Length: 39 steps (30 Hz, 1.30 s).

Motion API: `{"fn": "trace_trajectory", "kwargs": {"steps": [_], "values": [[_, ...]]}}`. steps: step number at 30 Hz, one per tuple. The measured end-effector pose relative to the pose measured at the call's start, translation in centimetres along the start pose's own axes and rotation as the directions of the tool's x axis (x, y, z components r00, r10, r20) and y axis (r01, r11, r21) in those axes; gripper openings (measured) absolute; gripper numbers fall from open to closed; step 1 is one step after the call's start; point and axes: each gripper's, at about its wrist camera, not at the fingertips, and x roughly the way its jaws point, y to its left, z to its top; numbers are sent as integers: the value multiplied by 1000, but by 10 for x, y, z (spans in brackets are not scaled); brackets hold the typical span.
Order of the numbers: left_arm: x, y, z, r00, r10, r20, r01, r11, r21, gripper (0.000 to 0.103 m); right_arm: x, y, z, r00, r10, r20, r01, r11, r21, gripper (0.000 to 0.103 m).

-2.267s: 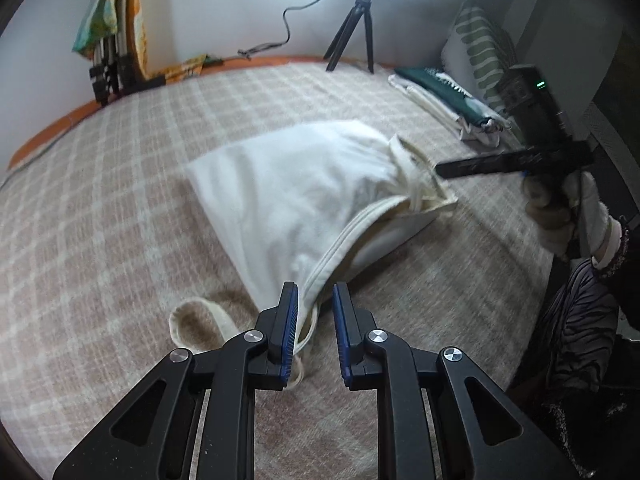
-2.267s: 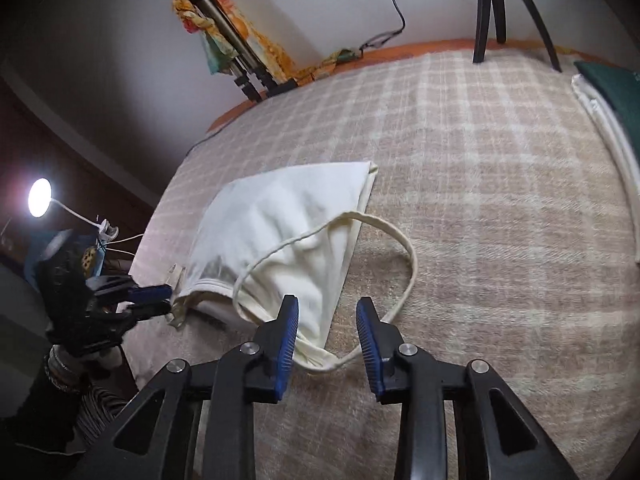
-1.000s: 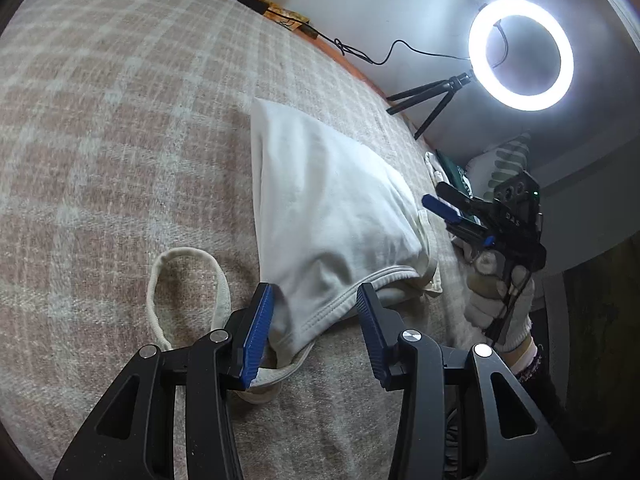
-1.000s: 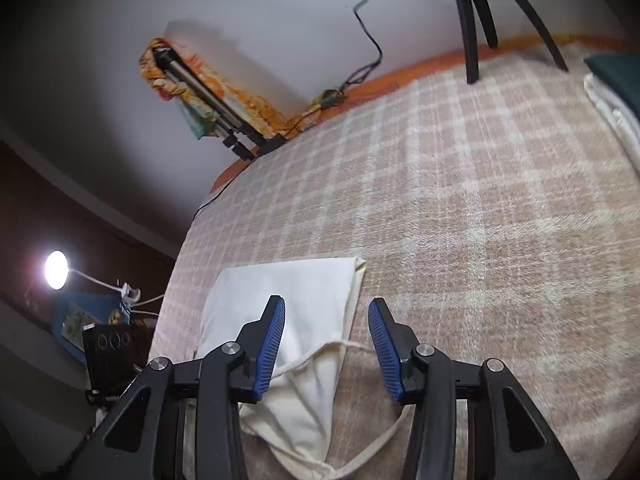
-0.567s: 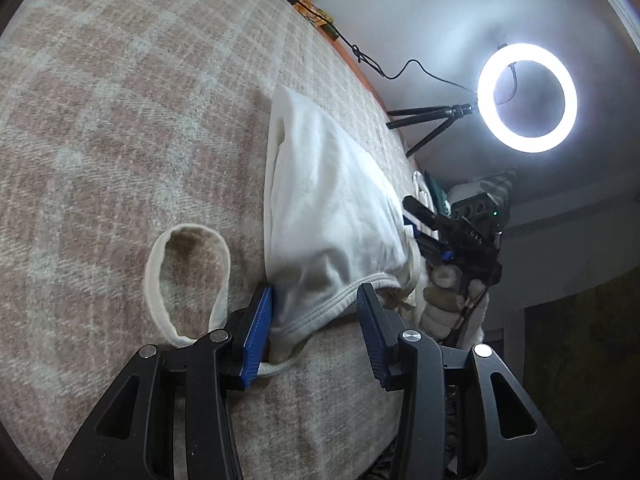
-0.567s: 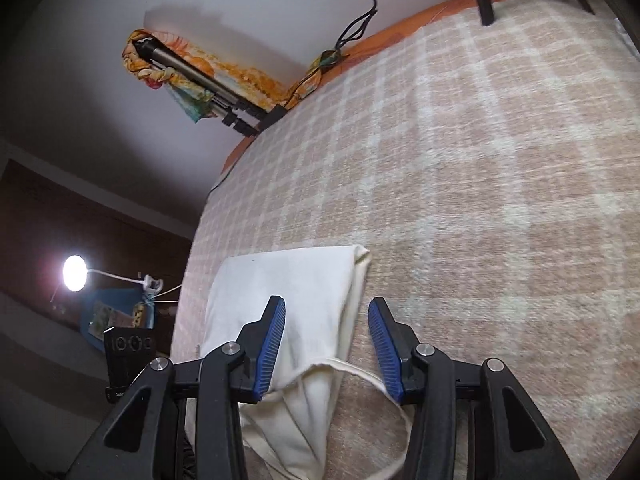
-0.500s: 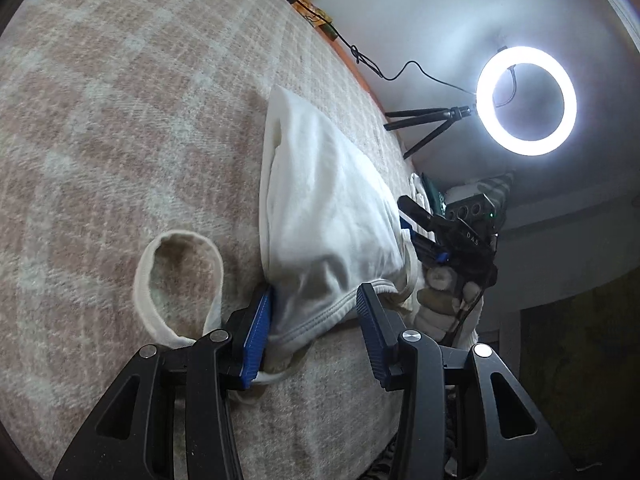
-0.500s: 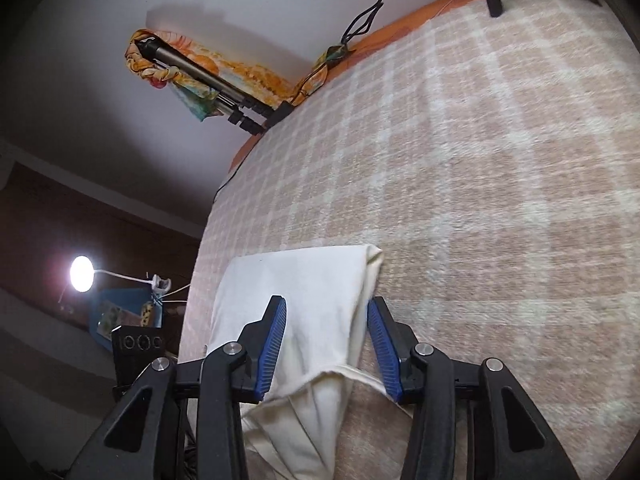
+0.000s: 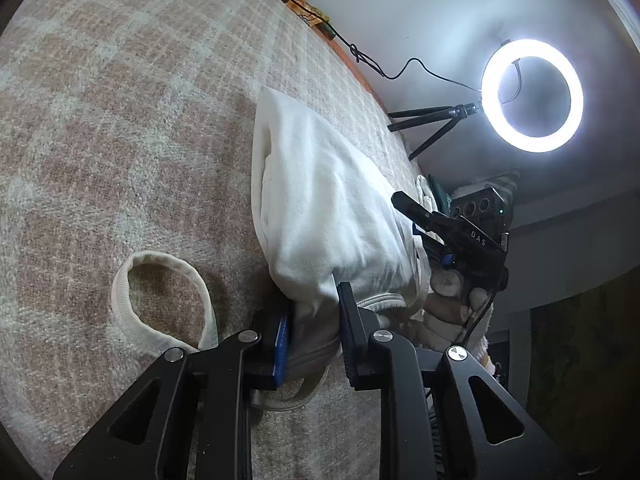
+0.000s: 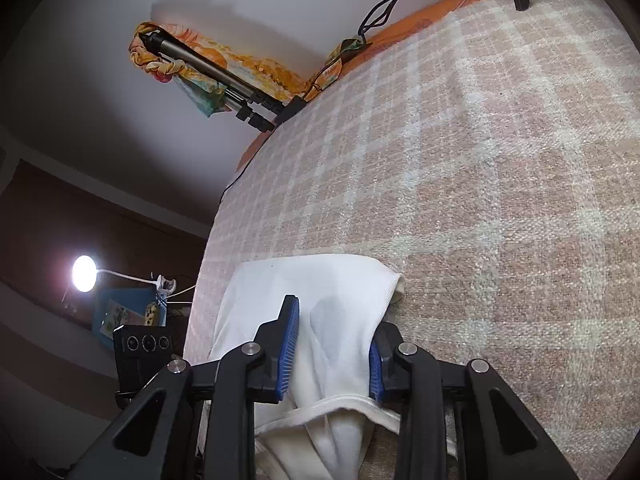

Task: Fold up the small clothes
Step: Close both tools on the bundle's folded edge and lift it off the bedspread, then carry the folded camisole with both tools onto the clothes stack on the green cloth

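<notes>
One cream top [image 9: 320, 208], lengthwise away.

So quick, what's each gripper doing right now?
Left gripper: jaws just closing, pinching the white top.
Right gripper: jaws just closing around the top's other edge.

Bare plaid blanket [image 10: 500, 168] lies open beyond and beside the white garment [image 9: 328, 208]. Obstructions at the edges: ring light tripod [image 9: 432, 124], folded clothes stack [image 9: 430, 194], and a cable [image 10: 380, 4].
</notes>
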Motion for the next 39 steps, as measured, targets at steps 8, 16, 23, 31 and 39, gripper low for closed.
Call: {"fn": "trace_trajectory", "kwargs": {"steps": [8, 16, 23, 31, 39], "values": [[9, -25, -2, 993, 118, 22, -120, 982, 146, 17, 3, 15, -8, 995, -100, 29, 102, 990, -97, 30], [12, -47, -7, 979, 185, 81, -200, 943, 265, 16, 3, 32, -12, 968, -243, 55, 249, 952, -178, 7], [9, -57, -11, 972, 206, 112, -232, 920, 315, 12, -6, 60, -19, 950, -286, 124, 310, 914, -263, 6], [8, -81, -21, 971, 192, 141, -232, 894, 383, 9, -32, 84, -29, 937, -289, 197, 338, 892, -299, 5], [17, -106, -27, 976, 166, 140, -212, 869, 447, 8, -66, 102, -41, 917, -300, 262, 375, 870, -319, 5]]}}
